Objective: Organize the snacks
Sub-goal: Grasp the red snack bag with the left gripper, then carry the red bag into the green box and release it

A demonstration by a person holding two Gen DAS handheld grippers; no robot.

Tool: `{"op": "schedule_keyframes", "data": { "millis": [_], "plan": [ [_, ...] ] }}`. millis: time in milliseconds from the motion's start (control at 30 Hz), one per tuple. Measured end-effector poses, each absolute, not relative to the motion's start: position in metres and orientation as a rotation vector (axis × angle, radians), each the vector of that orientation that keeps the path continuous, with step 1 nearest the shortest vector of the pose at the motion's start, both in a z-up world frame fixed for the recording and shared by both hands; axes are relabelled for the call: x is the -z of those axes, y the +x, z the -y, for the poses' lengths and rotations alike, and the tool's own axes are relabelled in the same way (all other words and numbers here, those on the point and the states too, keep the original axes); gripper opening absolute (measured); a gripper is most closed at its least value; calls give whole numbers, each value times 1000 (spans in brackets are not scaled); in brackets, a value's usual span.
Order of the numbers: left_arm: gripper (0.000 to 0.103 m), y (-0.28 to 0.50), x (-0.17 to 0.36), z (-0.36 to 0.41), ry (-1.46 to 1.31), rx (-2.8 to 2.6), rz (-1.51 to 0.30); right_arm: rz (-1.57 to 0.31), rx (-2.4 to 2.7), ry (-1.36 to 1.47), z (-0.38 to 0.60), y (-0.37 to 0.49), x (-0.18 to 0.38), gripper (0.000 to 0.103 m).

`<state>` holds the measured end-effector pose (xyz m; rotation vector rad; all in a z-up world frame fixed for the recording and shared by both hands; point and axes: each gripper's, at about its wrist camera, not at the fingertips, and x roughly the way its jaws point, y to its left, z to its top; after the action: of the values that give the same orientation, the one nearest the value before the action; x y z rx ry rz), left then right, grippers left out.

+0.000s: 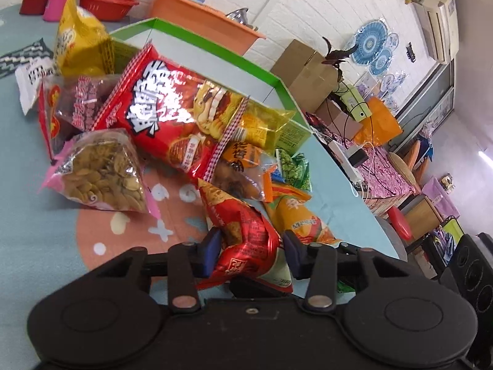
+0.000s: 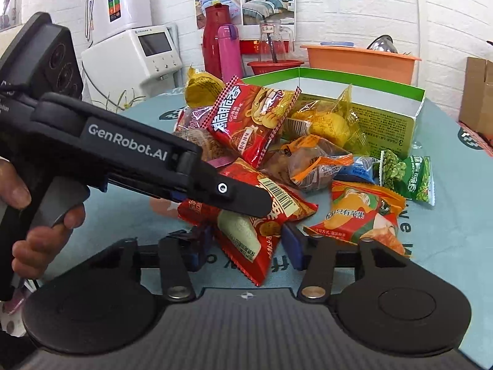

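Claws: two | left claw [image 1: 251,254] pinching red packet [image 1: 246,240] | right claw [image 2: 246,245] half-open around red packet | boxes: one, green [image 2: 400,129]

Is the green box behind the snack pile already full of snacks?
No, the green box shows a bare white inside, and the snacks lie on the table in front.

Round table [image 2: 446,246] in pale blue cloth, heaped snack packets [image 2: 246,123], green box [image 2: 385,129], perhaps basins behind
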<state>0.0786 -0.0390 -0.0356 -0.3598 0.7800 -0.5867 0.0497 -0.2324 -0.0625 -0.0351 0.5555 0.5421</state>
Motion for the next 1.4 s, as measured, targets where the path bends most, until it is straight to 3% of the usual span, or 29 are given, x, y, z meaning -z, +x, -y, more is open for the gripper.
{"op": "schedule_keyframes", "data": {
  "millis": [333, 667, 1400],
  "plan": [
    [66, 58, -18, 37, -320, 622, -612, -393, -556, -88, 237, 33, 20, 80],
    [66, 92, -49, 58, -284, 655, -505, -264, -518, -132, 246, 61, -12, 80],
    [66, 239, -39, 86, -325, 682, -562, -335, -455, -130, 273, 189, -13, 80]
  ]
}}
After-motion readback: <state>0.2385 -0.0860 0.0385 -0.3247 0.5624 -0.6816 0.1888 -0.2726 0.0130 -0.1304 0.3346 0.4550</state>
